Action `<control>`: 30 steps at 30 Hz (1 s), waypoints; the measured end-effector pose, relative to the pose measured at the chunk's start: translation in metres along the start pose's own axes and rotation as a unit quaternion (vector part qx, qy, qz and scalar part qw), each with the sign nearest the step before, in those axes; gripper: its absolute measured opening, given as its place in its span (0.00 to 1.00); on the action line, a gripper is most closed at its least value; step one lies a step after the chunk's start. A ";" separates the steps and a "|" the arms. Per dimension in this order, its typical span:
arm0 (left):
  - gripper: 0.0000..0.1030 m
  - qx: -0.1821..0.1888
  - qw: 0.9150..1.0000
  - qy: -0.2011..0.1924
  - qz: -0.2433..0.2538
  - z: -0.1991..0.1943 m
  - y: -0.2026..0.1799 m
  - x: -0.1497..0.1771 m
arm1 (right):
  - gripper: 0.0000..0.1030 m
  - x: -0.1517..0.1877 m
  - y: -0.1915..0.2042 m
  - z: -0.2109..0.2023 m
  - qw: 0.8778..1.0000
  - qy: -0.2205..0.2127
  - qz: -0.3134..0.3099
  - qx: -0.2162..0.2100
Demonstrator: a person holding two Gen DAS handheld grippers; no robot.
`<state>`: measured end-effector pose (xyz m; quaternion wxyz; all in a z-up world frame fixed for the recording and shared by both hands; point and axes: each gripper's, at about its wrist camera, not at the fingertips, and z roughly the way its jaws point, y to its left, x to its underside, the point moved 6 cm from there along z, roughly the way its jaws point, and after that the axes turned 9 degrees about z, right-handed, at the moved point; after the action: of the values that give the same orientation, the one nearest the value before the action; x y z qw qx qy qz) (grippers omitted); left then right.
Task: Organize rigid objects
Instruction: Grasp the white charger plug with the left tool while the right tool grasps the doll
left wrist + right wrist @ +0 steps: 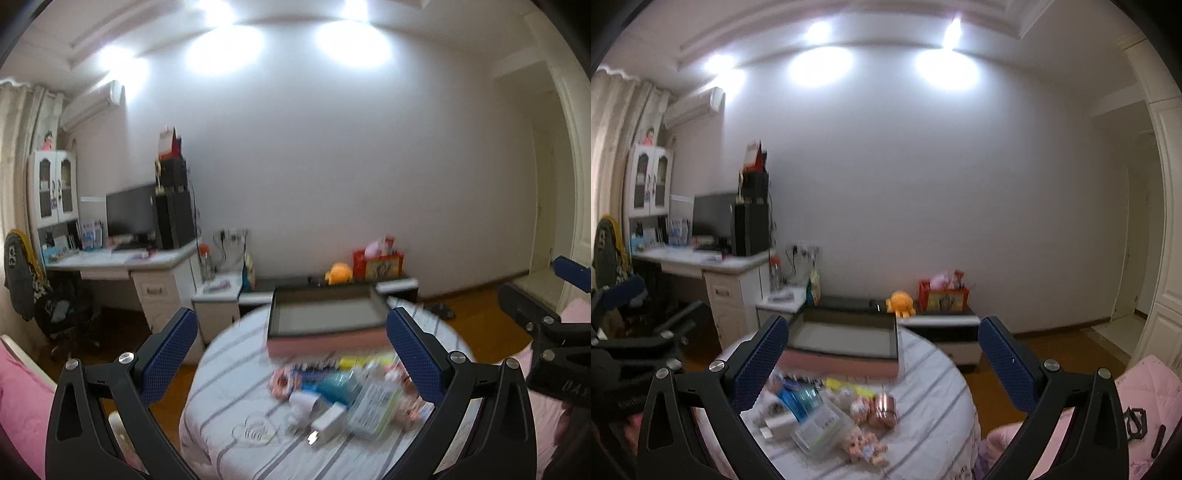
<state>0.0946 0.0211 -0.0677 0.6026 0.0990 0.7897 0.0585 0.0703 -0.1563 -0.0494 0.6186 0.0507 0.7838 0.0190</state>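
Jaws of both grippers are spread wide, and nothing is held between them. The left gripper and the right gripper are held above a round surface covered by a white cloth with grey stripes, and neither touches anything on it.

A shallow rectangular tray with a dark rim and pink side is seen at the far side of the surface. Nearer, a blurred heap of small rigid things is gathered: a white plug adapter, a clear plastic box with a green and white printed label, a teal blue packet, a shiny copper-coloured metal cup lying on its side, and a small pink doll figure at the near edge. The label's print is too blurred to be read. A faint heart outline is stitched into the cloth.

On the right gripper's black body, seen at the edge of the left wrist view, the letters "DA" can be made out; the rest is cut off.

An orange plush toy and a red printed box are set on a low cabinet by the wall.
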 end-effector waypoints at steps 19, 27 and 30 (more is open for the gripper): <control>1.00 0.086 0.978 0.191 0.006 0.108 -0.028 0.149 | 1.00 0.152 -0.044 0.098 0.979 0.200 -0.026 0.013; 1.00 0.111 0.968 0.223 0.019 0.137 -0.058 0.166 | 1.00 0.179 -0.048 0.119 0.973 0.230 -0.033 -0.003; 0.97 0.118 0.968 0.223 -0.008 0.145 -0.059 0.167 | 1.00 0.184 -0.049 0.126 0.971 0.238 -0.031 -0.008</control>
<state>0.1870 -0.0026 -0.2763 0.3959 0.1478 0.9061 -0.0196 0.1482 -0.1901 -0.2611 0.4149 0.0158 0.9096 0.0176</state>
